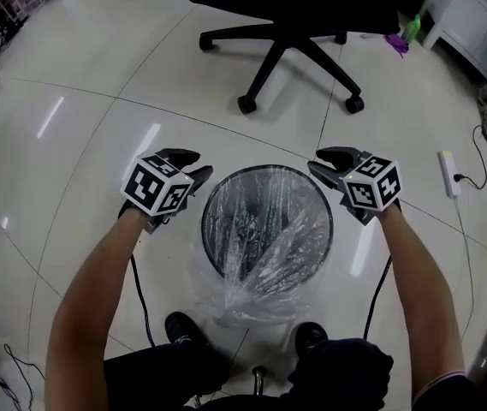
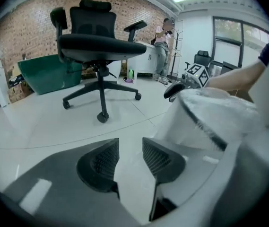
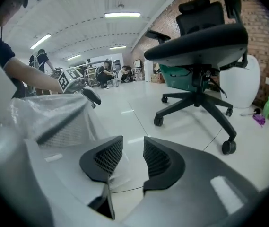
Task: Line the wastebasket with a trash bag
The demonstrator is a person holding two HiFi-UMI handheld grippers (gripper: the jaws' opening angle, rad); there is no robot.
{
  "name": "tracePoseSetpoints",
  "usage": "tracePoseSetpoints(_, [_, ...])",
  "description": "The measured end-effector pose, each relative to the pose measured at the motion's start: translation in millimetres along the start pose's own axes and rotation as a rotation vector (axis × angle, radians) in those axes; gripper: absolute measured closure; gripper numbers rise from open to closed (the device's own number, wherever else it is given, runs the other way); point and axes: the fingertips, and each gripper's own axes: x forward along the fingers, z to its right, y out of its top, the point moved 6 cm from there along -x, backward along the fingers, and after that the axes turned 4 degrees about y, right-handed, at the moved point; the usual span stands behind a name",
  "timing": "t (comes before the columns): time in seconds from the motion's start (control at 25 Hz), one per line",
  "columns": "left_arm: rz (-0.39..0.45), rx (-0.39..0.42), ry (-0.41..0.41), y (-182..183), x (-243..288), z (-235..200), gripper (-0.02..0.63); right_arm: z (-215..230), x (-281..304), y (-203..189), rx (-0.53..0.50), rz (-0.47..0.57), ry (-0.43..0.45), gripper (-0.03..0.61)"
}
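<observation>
Black mesh wastebasket (image 1: 206, 221) sits on the floor (image 1: 89, 135), clear trash bag (image 1: 260, 296) lining it and spilling over the rim; left gripper (image 1: 193, 166) and right gripper (image 1: 323, 162) flank it, jaws apart, empty

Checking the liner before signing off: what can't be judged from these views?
- Head view: inside bottom of the round black mesh wastebasket, hidden by the crumpled clear plastic trash bag.
- Head view: its near rim, under bunched film.
- Both gripper views: bag's fit, too blurred.
</observation>
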Motion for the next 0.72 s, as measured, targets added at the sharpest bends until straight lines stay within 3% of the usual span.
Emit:
tracePoseSetpoints(0.08, [0.030, 0.035, 0.035, 16, -24, 6, 0.478, -10, -19, 19, -0.031, 0.029, -0.024, 0.460])
tracePoseSetpoints(0.16, [0.065, 0.075, 0.064, 32, -50, 16, 0.601, -25, -40, 39, -0.069, 0.064, -0.040, 0.503])
tracePoseSetpoints(0.32, [0.110, 0.131, 0.072, 56, -93, 48, 0.603, -74, -75, 73, -0.164, 0.115, -0.024, 0.569])
tracePoseSetpoints(0.48, [0.127, 0.167, 0.061, 62, -121, 85, 0.603, -124, -94, 90, -0.233, 0.116, 0.018, 0.572])
tracePoseSetpoints(0.72, [0.131, 0.167, 0.035, 46, -152, 137, 0.602, -192, -94, 87, -0.299, 0.030, 0.113, 0.568])
